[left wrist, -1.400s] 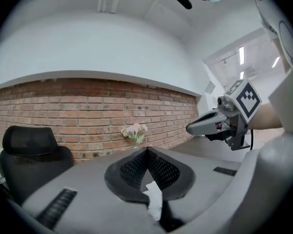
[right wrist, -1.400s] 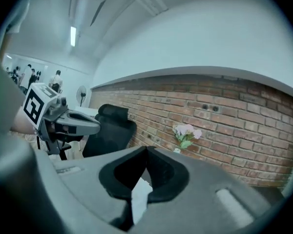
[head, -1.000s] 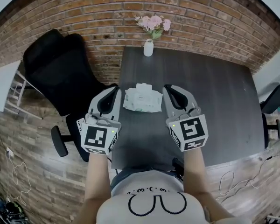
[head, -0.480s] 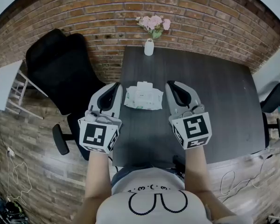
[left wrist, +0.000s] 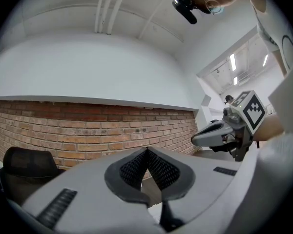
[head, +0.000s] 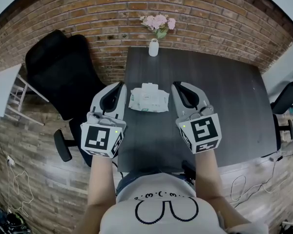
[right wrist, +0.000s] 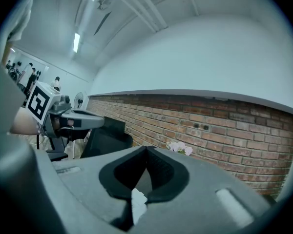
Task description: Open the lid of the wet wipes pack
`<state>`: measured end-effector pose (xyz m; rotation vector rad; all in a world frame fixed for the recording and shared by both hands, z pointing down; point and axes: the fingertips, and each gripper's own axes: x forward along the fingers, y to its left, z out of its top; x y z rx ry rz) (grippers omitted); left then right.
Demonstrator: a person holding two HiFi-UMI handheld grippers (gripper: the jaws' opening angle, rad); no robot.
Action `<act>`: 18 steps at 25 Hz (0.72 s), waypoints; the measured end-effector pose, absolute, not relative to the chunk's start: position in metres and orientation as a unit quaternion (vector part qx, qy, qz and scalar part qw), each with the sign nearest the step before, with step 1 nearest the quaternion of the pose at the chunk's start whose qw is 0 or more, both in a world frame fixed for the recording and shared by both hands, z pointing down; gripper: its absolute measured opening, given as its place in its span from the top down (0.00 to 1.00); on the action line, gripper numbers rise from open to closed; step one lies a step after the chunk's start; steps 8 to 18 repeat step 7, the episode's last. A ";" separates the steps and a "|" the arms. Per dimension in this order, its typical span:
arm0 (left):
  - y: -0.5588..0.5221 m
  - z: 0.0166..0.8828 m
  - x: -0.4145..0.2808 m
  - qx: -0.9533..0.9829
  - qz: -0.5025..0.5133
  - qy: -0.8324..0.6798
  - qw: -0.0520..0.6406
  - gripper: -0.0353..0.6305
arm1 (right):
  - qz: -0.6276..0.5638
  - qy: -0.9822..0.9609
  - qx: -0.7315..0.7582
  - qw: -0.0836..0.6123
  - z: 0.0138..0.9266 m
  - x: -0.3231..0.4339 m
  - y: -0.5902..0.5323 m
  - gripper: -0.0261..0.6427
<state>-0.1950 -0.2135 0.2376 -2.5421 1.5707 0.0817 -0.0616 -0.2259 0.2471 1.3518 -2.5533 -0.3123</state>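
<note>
The white wet wipes pack (head: 149,99) lies flat on the dark table (head: 224,106), with a white flap (head: 150,88) at its far edge. My left gripper (head: 120,86) hangs above the table's left edge, just left of the pack, jaws shut and empty. My right gripper (head: 175,86) hovers just right of the pack, also shut with nothing held. Neither touches the pack. In the left gripper view the closed jaws (left wrist: 147,150) point at the brick wall, roughly level. The right gripper view shows closed jaws (right wrist: 146,149) aimed the same way.
A white vase of pink flowers (head: 155,43) stands at the table's far edge by the brick wall. A black office chair (head: 58,72) sits left of the table, and another chair (head: 288,101) at the right. The person's torso is at the table's near edge.
Both grippers have lifted slightly toward the head camera and stayed shut. The pack has not moved.
</note>
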 end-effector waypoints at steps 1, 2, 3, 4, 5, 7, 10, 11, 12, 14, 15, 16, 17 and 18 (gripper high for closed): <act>-0.213 0.237 -0.194 -0.848 0.028 0.523 0.076 0.95 | -0.108 -0.872 0.462 0.118 0.246 -0.061 -0.225 0.96; -0.213 0.237 -0.194 -0.849 0.028 0.522 0.077 0.95 | -0.110 -0.871 0.463 0.118 0.245 -0.060 -0.225 0.96; -0.213 0.237 -0.193 -0.849 0.028 0.522 0.077 0.95 | -0.110 -0.871 0.464 0.118 0.245 -0.059 -0.224 0.96; -0.212 0.237 -0.193 -0.850 0.028 0.521 0.076 0.95 | -0.110 -0.870 0.465 0.119 0.246 -0.058 -0.224 0.96; -0.212 0.237 -0.193 -0.849 0.028 0.521 0.076 0.95 | -0.109 -0.870 0.466 0.119 0.246 -0.058 -0.224 0.96; -0.211 0.237 -0.194 -0.849 0.029 0.522 0.077 0.95 | -0.108 -0.869 0.467 0.120 0.247 -0.057 -0.224 0.96; -0.211 0.237 -0.194 -0.849 0.029 0.522 0.077 0.95 | -0.108 -0.869 0.467 0.120 0.247 -0.057 -0.224 0.96; -0.211 0.237 -0.194 -0.849 0.029 0.522 0.077 0.95 | -0.108 -0.869 0.467 0.120 0.247 -0.057 -0.224 0.96; -0.211 0.237 -0.194 -0.849 0.029 0.522 0.077 0.95 | -0.108 -0.869 0.467 0.120 0.247 -0.057 -0.224 0.96; -0.211 0.237 -0.194 -0.849 0.029 0.522 0.077 0.95 | -0.108 -0.869 0.467 0.120 0.247 -0.057 -0.224 0.96; -0.211 0.237 -0.194 -0.849 0.029 0.522 0.077 0.95 | -0.108 -0.869 0.467 0.120 0.247 -0.057 -0.224 0.96; -0.211 0.237 -0.194 -0.849 0.029 0.522 0.077 0.95 | -0.108 -0.869 0.467 0.120 0.247 -0.057 -0.224 0.96; -0.211 0.237 -0.194 -0.849 0.029 0.522 0.077 0.95 | -0.108 -0.869 0.467 0.120 0.247 -0.057 -0.224 0.96; -0.211 0.237 -0.194 -0.849 0.029 0.522 0.077 0.95 | -0.108 -0.869 0.467 0.120 0.247 -0.057 -0.224 0.96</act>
